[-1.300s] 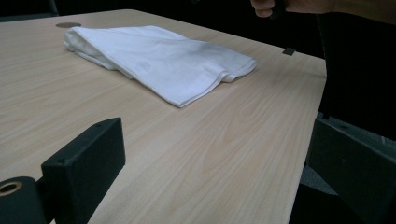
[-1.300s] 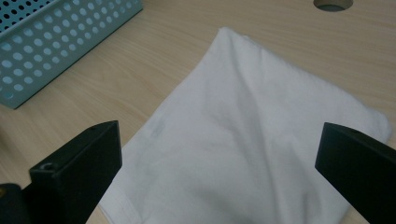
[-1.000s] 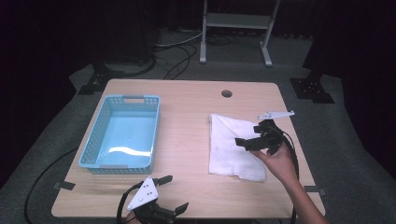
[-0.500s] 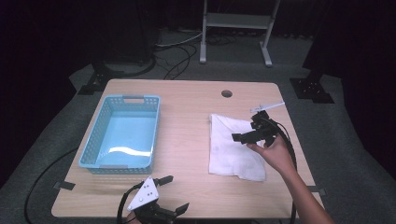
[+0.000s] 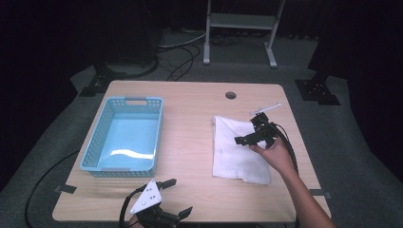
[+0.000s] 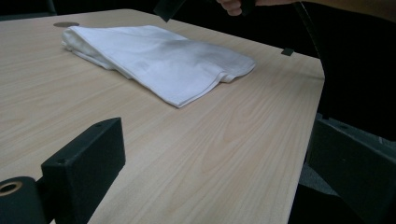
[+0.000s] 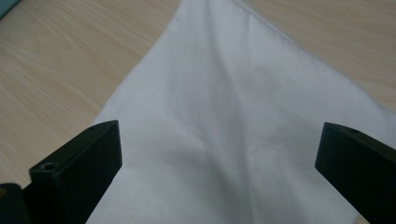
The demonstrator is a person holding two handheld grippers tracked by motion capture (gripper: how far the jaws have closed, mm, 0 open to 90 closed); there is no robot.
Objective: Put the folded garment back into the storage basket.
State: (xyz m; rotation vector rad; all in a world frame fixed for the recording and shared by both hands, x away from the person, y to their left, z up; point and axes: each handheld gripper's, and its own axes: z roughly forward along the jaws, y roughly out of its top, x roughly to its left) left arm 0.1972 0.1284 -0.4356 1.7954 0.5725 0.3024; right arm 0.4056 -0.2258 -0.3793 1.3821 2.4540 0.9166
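A folded white cloth (image 5: 236,148) lies flat on the right half of the wooden table (image 5: 190,128). My right gripper (image 5: 251,132) hovers over the cloth's right side, jaws wide open, with nothing between them. The right gripper view looks straight down on the cloth (image 7: 224,121) between its two black jaws. My left gripper (image 5: 177,197) rests open at the table's front edge, left of centre, its grey plate on top. From the left gripper view the cloth (image 6: 159,60) lies ahead across bare wood, with the other hand above its far end.
A light blue plastic basket (image 5: 124,135) stands empty on the left half of the table. A round cable hole (image 5: 231,95) sits near the far edge. Dark floor, cables and a metal stand (image 5: 240,28) lie beyond the table.
My right gripper has moved a little toward the far edge over the cloth's right side, still open. The left gripper has stayed in place.
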